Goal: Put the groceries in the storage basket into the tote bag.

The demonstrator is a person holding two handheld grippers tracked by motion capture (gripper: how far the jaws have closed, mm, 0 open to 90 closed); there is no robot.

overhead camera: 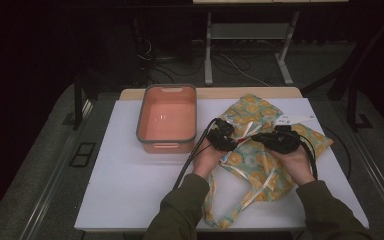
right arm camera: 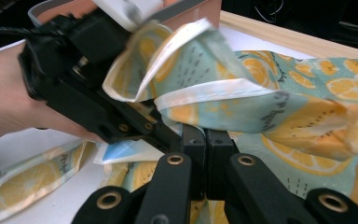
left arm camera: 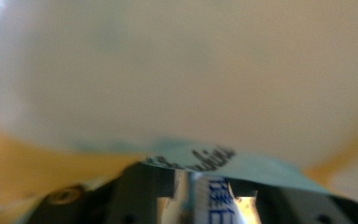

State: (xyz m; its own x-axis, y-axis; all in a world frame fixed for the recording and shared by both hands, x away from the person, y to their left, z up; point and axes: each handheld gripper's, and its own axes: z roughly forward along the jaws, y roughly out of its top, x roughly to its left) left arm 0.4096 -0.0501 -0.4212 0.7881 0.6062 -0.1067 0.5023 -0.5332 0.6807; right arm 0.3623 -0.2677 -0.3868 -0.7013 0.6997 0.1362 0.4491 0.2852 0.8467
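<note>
Tabletop, white, carries a lemon-print fabric bag at its right half and an orange plastic bin just left of the bag. The left tool is clamped on a fold of the bag's cloth along with a white printed packet. The right tool has its jaws pressed together on the bag's fabric beside it.

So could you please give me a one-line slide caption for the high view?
Both grippers, left and right, work a lemon-print fabric bag beside an orange plastic bin.
</note>
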